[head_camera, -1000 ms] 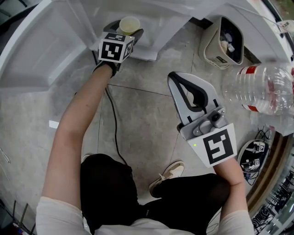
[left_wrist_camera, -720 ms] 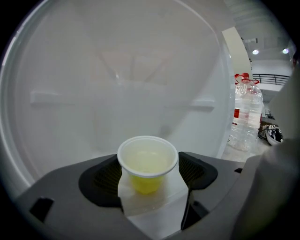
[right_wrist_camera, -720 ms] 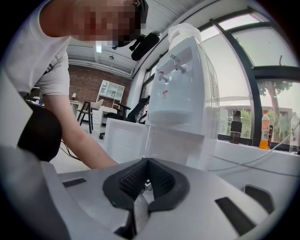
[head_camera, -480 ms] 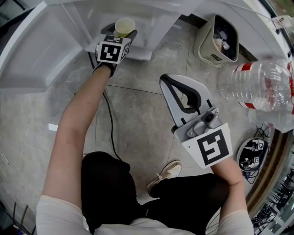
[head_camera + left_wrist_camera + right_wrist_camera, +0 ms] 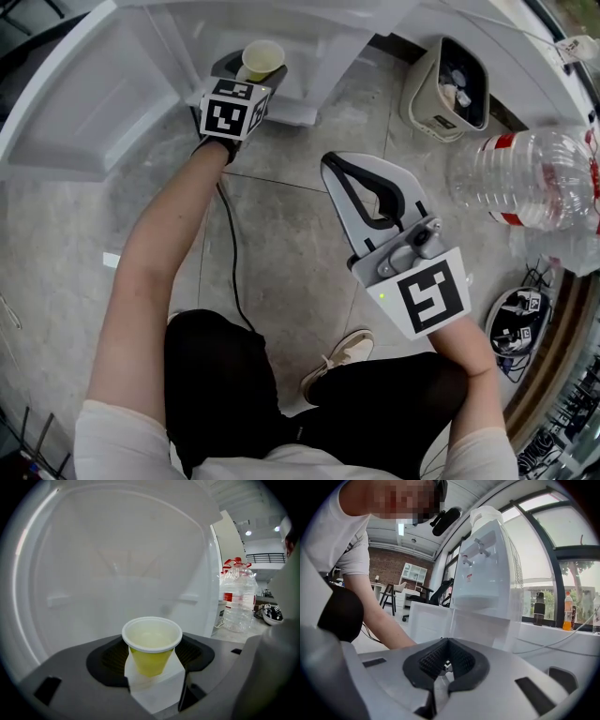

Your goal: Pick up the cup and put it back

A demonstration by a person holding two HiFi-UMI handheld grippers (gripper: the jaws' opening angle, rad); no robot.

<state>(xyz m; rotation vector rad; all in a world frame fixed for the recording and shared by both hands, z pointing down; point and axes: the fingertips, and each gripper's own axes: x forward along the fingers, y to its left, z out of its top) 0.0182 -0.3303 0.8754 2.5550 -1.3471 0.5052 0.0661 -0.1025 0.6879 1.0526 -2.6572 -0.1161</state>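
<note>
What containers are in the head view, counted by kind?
yellow paper cup: 1
large clear water bottle: 1
waste bin: 1
Total: 3

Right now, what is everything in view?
cup: one, yellow, standing on a white ledge
water dispenser: one, white, beside the window
water bottle: one, clear with red label, upright on the floor
bin: one, beige, on the floor near the bottle
cable: one, black, on the floor
shoe: one, pale, on the floor
left gripper: one, grey, jaws apart around the cup, just been closing
right gripper: one, grey, jaws together, empty, over the floor
</note>
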